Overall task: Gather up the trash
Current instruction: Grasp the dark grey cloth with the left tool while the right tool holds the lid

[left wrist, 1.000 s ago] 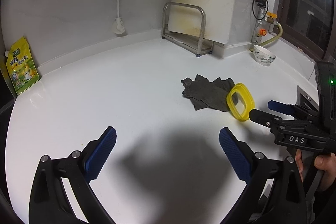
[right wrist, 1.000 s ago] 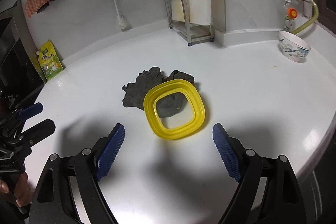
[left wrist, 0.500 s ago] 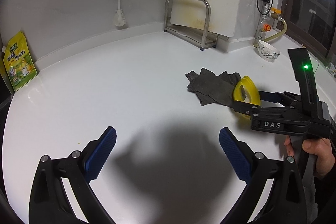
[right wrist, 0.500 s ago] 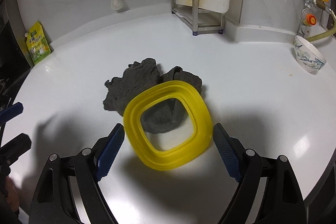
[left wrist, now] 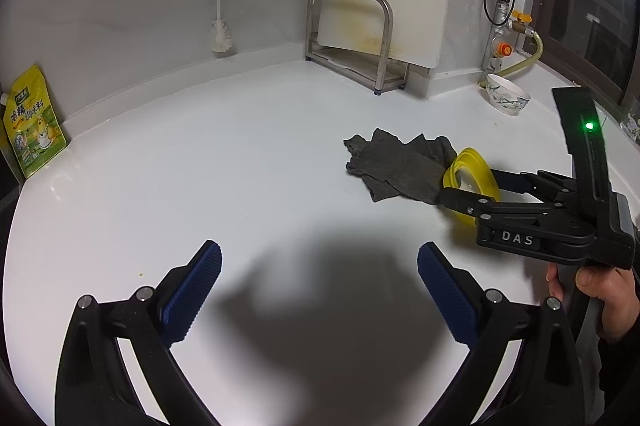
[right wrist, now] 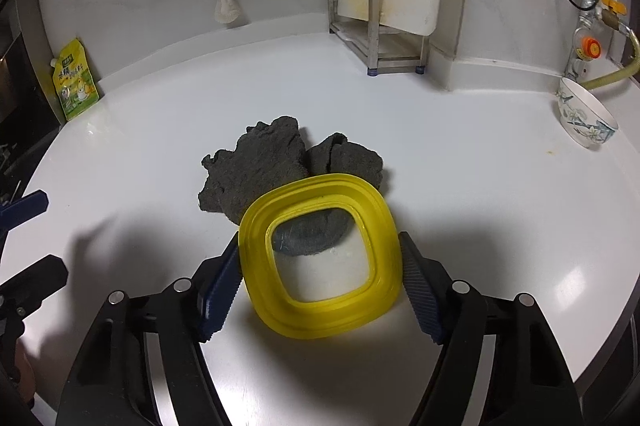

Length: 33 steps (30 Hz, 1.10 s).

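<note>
A: Your left gripper (left wrist: pixel 319 292) hangs agape over bare counter (left wrist: pixel 240 186), grasping nothing. Your right gripper (right wrist: pixel 320 282) has just been closing, its ribbed blue pads (right wrist: pixel 418 296) now against both sides of the yellow lid (right wrist: pixel 320 258).

B: Squeeze evenly, then; that rounded-square plastic rim looks slick and may pop out tilted.

A: It sits on the glossy white counter, its far edge overlapping the crumpled grey cloth (right wrist: pixel 256 162); lift it clear of that nap.

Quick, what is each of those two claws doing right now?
Left gripper: open, nothing between its jaws.
Right gripper: jaws have just been closing, pads now against the yellow lid, gripping its sides.
</note>
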Motion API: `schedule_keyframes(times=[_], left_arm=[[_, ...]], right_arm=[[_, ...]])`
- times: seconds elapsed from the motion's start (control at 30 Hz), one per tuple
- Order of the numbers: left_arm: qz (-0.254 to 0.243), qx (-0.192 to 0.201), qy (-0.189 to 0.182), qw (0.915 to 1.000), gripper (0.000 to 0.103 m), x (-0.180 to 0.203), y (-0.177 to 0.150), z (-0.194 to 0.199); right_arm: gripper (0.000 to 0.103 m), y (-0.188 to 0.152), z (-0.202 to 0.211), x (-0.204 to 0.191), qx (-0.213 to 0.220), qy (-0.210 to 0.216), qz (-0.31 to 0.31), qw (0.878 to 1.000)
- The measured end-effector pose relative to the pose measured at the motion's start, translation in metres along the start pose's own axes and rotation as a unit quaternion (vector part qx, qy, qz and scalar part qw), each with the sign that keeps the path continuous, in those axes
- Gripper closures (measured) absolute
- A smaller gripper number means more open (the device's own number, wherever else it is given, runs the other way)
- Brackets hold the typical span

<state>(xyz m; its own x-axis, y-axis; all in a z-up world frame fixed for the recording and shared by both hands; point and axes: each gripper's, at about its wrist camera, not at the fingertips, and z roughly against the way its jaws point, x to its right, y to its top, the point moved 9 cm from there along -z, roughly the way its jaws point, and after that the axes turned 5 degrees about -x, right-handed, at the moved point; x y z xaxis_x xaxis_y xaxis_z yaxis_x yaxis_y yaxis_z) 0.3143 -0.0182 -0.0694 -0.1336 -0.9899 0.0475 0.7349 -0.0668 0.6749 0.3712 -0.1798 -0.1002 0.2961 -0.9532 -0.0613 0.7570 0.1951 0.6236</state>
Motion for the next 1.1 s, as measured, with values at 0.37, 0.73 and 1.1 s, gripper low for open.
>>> schedule_keyframes(times=[0.37, 0.73, 1.1], left_arm=[[-0.009, 0.006, 0.003, 0.9999, 0.006, 0.037, 0.016, -0.017], [-0.014, -0.015, 0.006, 0.9998, 0.006, 0.086, 0.046, -0.062], [0.019, -0.062, 0.057, 0.9962, 0.006, 0.082, 0.049, -0.108]], right_arm=[[0.032, -0.032, 0.07, 0.078, 0.07, -0.041, -0.116, 0.99], [0.032, -0.042, 0.107, 0.14, 0.125, -0.036, -0.187, 0.974], [0.032, -0.047, 0.109, 0.153, 0.137, 0.005, -0.222, 0.965]])
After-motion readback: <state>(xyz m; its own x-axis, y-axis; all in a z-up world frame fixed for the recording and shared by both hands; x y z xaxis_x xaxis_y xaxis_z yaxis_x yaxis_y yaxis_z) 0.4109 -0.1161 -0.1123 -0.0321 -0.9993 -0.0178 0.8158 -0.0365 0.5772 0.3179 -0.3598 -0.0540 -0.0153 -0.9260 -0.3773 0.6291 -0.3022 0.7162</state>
